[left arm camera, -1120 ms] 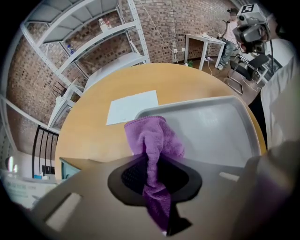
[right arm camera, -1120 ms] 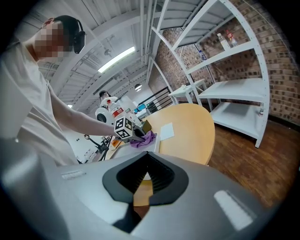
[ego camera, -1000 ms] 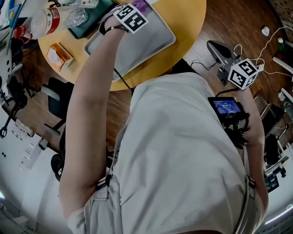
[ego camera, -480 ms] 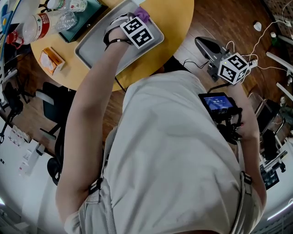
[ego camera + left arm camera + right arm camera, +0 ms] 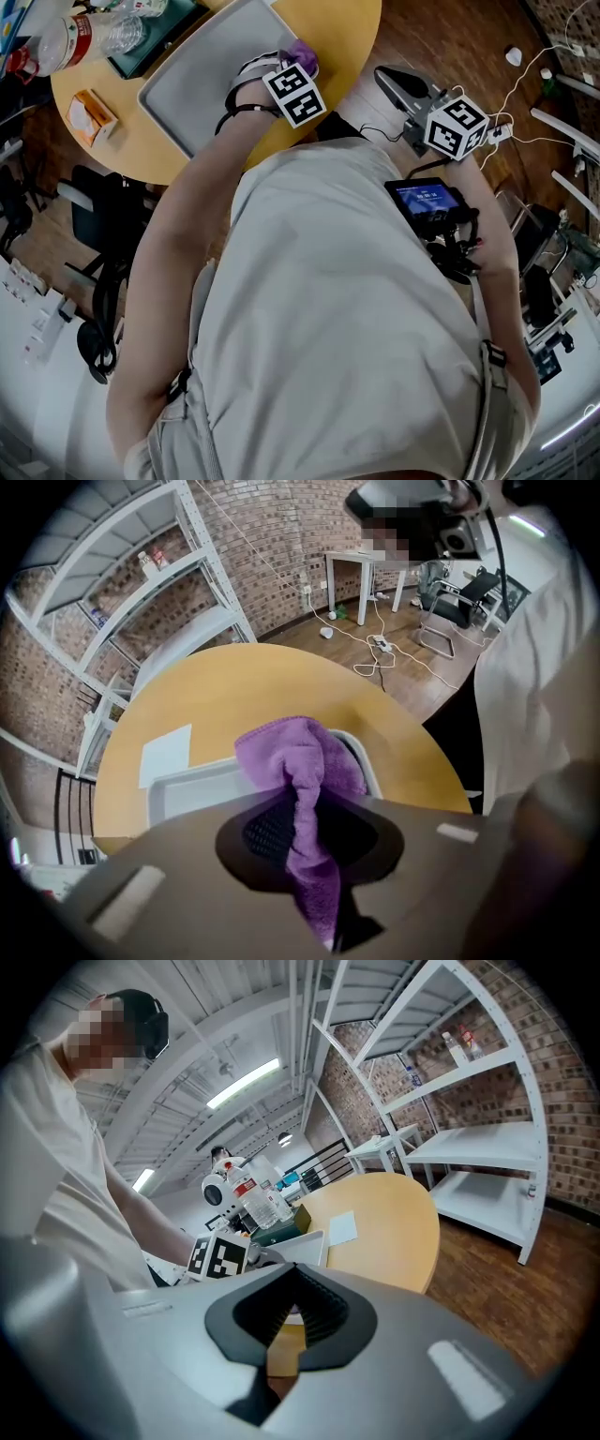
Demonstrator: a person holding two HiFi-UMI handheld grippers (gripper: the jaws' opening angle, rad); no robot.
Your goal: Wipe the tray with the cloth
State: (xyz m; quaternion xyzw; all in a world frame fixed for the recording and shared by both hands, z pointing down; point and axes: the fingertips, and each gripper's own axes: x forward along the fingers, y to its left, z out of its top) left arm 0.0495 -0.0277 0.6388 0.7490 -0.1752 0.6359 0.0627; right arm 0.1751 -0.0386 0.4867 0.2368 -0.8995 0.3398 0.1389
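Observation:
A grey tray (image 5: 187,80) lies on the round yellow table (image 5: 347,28). My left gripper (image 5: 293,94) is at the tray's near right corner, shut on a purple cloth (image 5: 302,54) that bunches on the tray rim. In the left gripper view the cloth (image 5: 298,766) hangs down between the jaws of the left gripper (image 5: 309,855), with the tray (image 5: 187,785) beyond it. My right gripper (image 5: 398,82) is held off the table to the right, over the wooden floor. In its own view the right gripper (image 5: 281,1354) has its jaws together with nothing between them.
Plastic bottles (image 5: 89,33), a dark green box (image 5: 155,42) and an orange packet (image 5: 89,114) stand beside the tray at the table's left. A white paper (image 5: 166,755) lies past the tray. A black chair (image 5: 98,211) and floor cables (image 5: 525,75) surround the table.
My left gripper has dragged the cloth from the tray's far part toward its near right corner. The right gripper has stayed off the table.

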